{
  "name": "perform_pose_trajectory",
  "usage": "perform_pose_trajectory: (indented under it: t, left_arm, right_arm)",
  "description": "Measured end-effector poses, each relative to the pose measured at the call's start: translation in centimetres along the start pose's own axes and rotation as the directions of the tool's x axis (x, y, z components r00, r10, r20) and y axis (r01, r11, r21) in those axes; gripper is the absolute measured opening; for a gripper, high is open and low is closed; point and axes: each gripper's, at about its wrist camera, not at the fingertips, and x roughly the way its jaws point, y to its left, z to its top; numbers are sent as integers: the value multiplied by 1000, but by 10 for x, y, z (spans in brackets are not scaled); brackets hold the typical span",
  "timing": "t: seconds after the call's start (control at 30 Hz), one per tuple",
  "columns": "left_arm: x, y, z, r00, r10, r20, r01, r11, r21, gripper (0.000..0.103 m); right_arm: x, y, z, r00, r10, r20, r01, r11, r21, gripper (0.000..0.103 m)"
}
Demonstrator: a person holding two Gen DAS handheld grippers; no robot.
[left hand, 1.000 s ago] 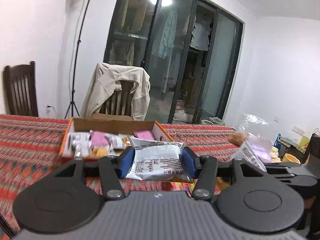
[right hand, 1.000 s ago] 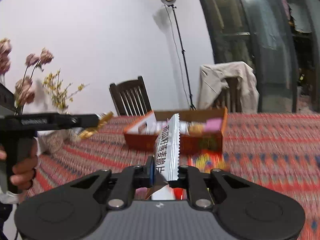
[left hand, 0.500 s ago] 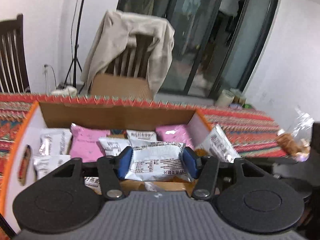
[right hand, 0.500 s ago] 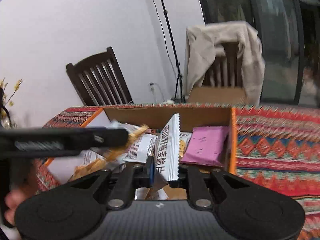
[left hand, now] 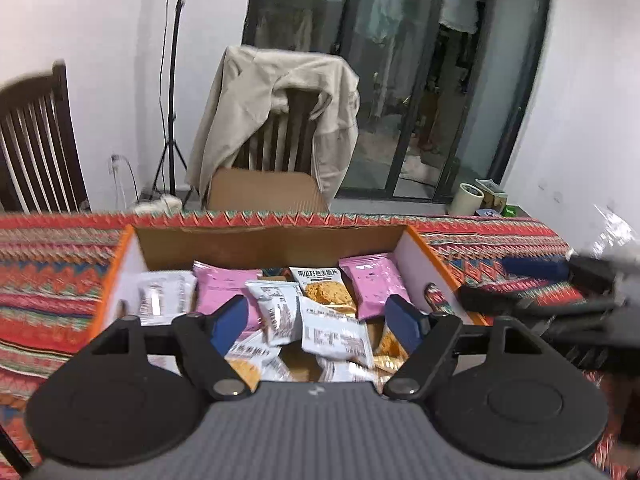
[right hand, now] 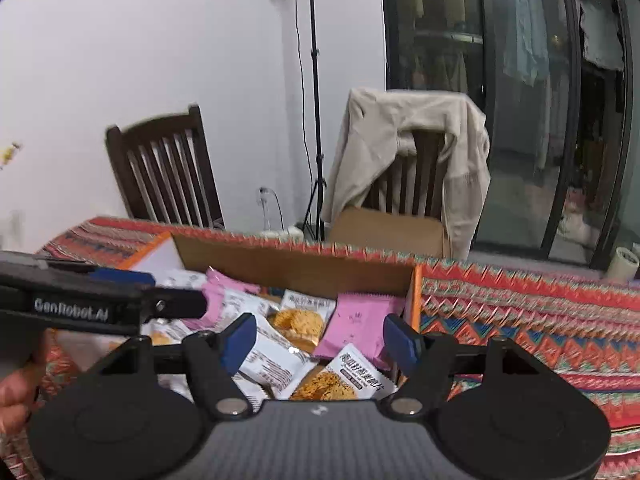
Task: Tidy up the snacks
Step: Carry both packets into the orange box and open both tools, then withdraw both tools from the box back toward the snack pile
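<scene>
An open cardboard box with an orange rim sits on the patterned tablecloth and holds several white and pink snack packets. My left gripper hovers over its near side with the jaws opening. A white packet lies loose on the pile between the blue pads, and neither pad touches it. My right gripper is over the same box, its jaws opening too. A white cracker packet lies free below them. Each gripper shows in the other's view, the right gripper and the left gripper.
Behind the table stand a chair draped with a beige jacket, a dark wooden chair and a light stand. The red patterned tablecloth stretches to the right of the box. A hand holds the left gripper.
Both grippers moved forward over the box. Each held a white packet earlier; both jaws have spread and the packets now lie loose in the box.
</scene>
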Motion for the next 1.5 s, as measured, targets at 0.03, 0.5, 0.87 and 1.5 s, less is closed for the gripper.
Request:
perform_pose_trajectory:
  t: [0.03,0.5,0.87,1.5]
  left_arm:
    - [-15,-2,-3,1000,9,13,-9,1000,17,80]
    - [-247,-31,-143,974,65,215,-87,992,96,91]
    - [-355,-39,-270,959,111,261,-101,994,-52,97]
    - [-361,-36,-344,975,165,152,-155,985,-72,98]
  right_arm:
    - [-15,1,2,1000,0,16,0,1000,-9,71]
    - [-267,33,-74,988,7,156,13,992,-127,90]
    - [-381,81,-205,978,14,208,-19,1000,23,92]
    - [-371,139,-315,995,-33,98,27,998,56,92]
